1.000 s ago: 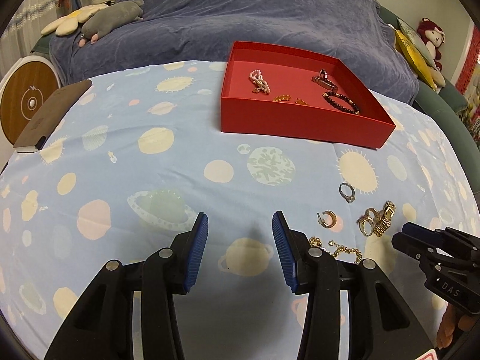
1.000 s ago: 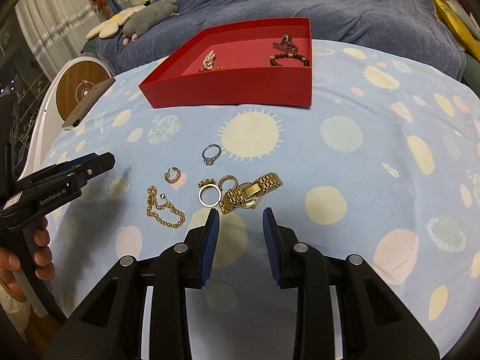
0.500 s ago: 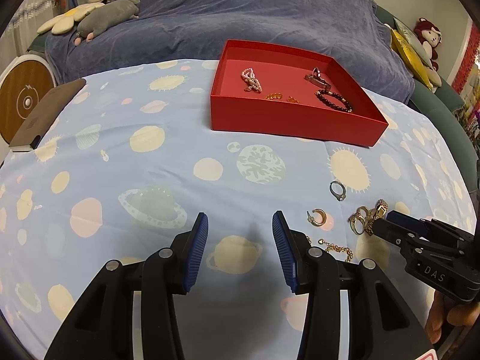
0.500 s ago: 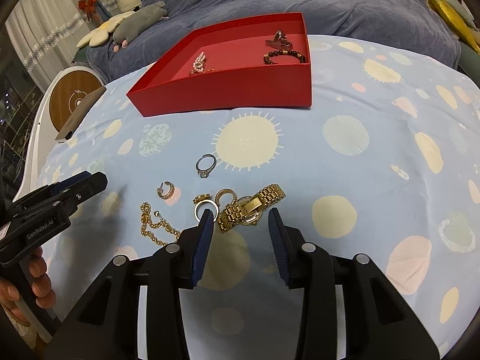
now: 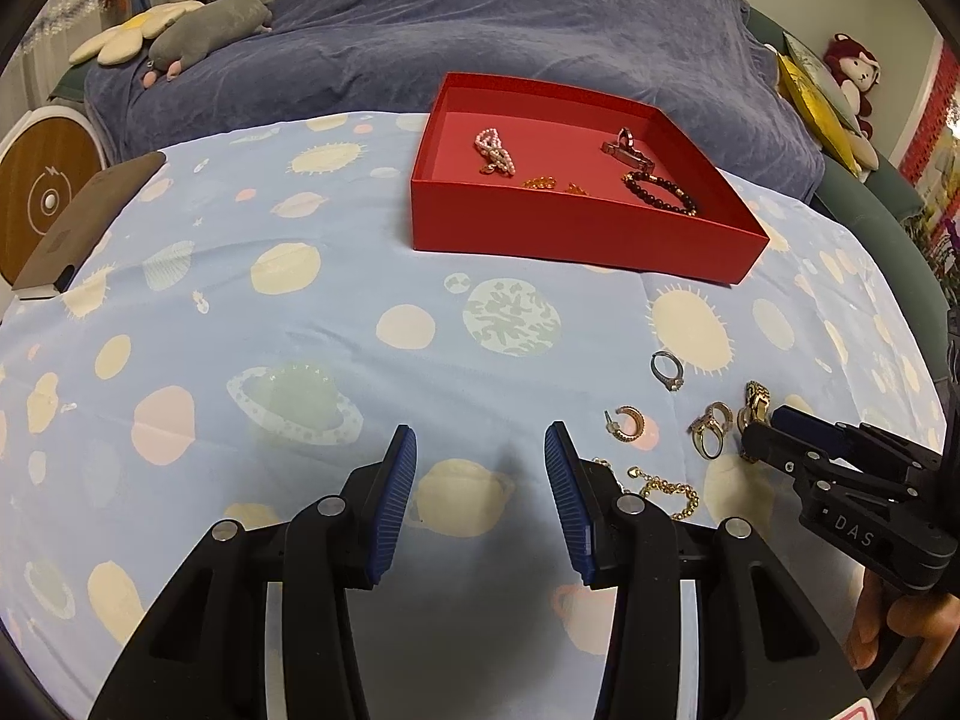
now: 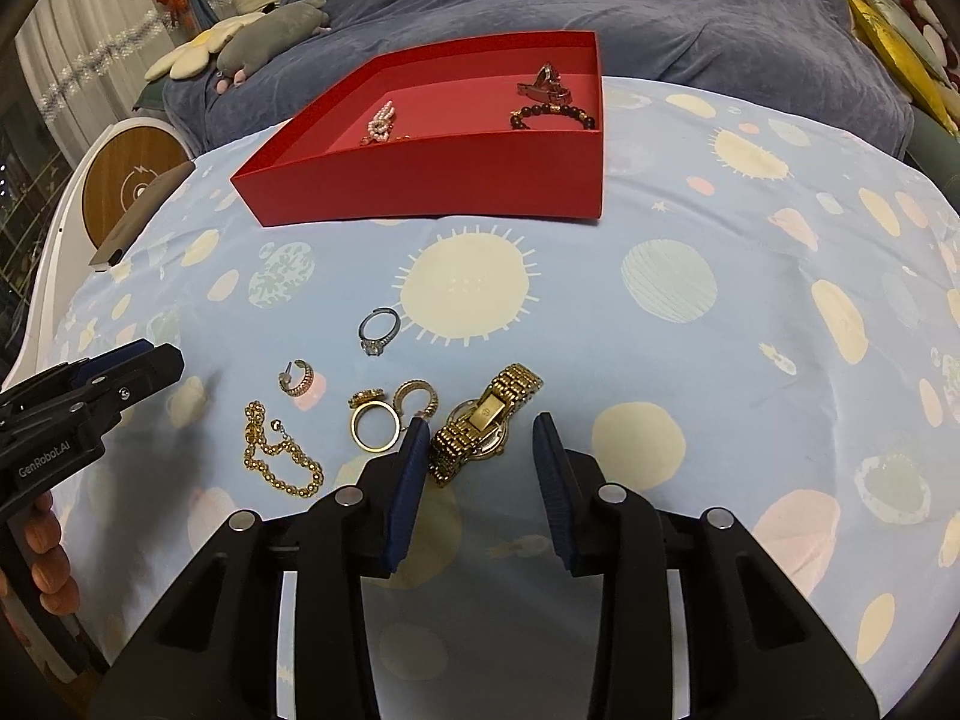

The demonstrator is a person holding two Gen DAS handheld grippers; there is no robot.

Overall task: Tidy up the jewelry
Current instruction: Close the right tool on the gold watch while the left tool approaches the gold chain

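Right gripper (image 6: 480, 456) low over the planet-print cloth (image 6: 690, 330), jaws spread, gold watch (image 6: 480, 420) lying between its fingertips. Left gripper (image 5: 477, 474) also spread, holding nothing, just left of the gold chain bracelet (image 5: 663, 489). Silver ring (image 6: 378, 330) nearer the red tray (image 6: 432, 186).

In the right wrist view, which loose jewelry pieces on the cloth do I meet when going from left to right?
gold chain bracelet → hoop earring → gold ring → silver ring → gold watch
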